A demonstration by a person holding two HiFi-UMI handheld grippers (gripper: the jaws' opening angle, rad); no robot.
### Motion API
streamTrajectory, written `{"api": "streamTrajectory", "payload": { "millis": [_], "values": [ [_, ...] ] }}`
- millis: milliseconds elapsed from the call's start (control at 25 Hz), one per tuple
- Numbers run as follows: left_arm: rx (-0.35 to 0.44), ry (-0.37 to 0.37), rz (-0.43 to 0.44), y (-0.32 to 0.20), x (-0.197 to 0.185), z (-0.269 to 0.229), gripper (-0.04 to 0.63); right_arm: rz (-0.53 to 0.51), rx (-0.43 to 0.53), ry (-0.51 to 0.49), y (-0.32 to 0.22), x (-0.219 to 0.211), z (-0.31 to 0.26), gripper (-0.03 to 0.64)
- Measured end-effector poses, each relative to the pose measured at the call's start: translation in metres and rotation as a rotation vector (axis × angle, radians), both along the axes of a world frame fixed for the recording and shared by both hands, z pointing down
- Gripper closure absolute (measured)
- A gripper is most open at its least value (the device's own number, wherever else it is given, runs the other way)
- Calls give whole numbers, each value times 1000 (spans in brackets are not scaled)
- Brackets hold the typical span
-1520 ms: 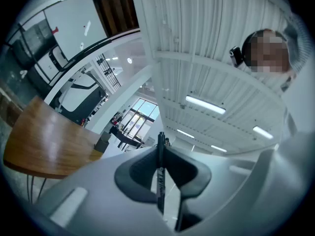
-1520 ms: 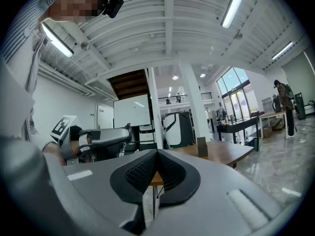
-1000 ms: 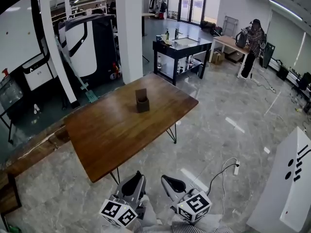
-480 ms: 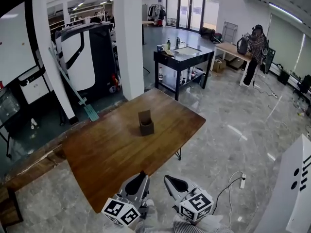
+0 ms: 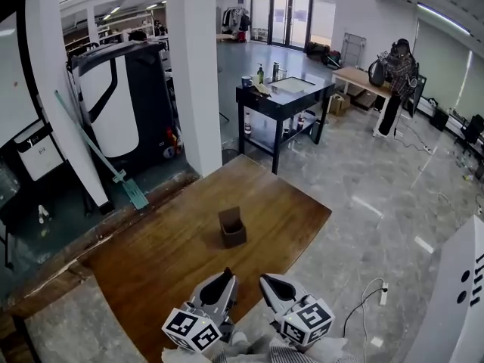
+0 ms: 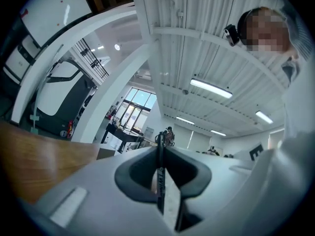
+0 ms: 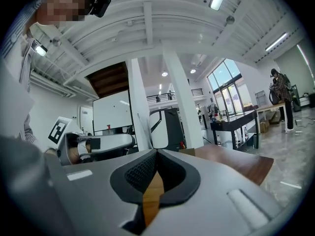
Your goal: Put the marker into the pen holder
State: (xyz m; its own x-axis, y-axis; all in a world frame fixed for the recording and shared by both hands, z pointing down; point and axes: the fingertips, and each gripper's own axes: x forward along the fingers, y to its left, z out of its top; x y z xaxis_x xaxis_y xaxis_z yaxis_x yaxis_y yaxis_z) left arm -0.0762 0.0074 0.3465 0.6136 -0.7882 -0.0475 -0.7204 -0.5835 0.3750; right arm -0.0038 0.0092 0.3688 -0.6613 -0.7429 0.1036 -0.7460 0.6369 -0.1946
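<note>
A small brown pen holder (image 5: 232, 227) stands upright in the middle of the wooden table (image 5: 166, 263). Both grippers hover over the table's near edge, side by side, jaws pointing toward the holder. In the left gripper view, my left gripper (image 6: 160, 149) is shut on a thin black marker (image 6: 159, 176) that stands upright between the pads; the holder (image 6: 106, 153) lies ahead to its left. My right gripper (image 7: 156, 152) is shut with nothing in it, and the holder (image 7: 188, 151) shows just past its tips. In the head view the marker is hidden by the left gripper (image 5: 219, 284).
A white pillar (image 5: 193, 74) rises behind the table. Beyond it stands a black side table (image 5: 283, 91) with bottles. A person (image 5: 396, 70) stands at a desk far right. A white cabinet (image 5: 461, 301) and a floor cable (image 5: 370, 297) lie to the right.
The head view has come nearer the table: table and pen holder have slid down and closer in the picture. Both grippers keep the same pose, now over the table's near edge.
</note>
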Motion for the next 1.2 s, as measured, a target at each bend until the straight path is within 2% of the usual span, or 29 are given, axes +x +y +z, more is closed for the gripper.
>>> {"api": "streamTrajectory", "payload": {
  "millis": [320, 480, 720, 960, 1200],
  "values": [
    [-45, 0, -31, -51, -6, 19, 546, -16, -65, 22, -48, -1, 24, 618],
    [-58, 28, -54, -75, -6, 22, 546, -56, -85, 19, -70, -4, 28, 618],
    [-61, 30, -112, -105, -3, 29, 546, -105, -101, 24, -101, 3, 35, 618],
    [-57, 25, -148, -140, -4, 41, 546, -132, -148, 15, -126, 11, 50, 618],
    [-65, -7, -145, -179, -4, 57, 546, -139, -188, 21, -158, 9, 71, 618]
  ]
}}
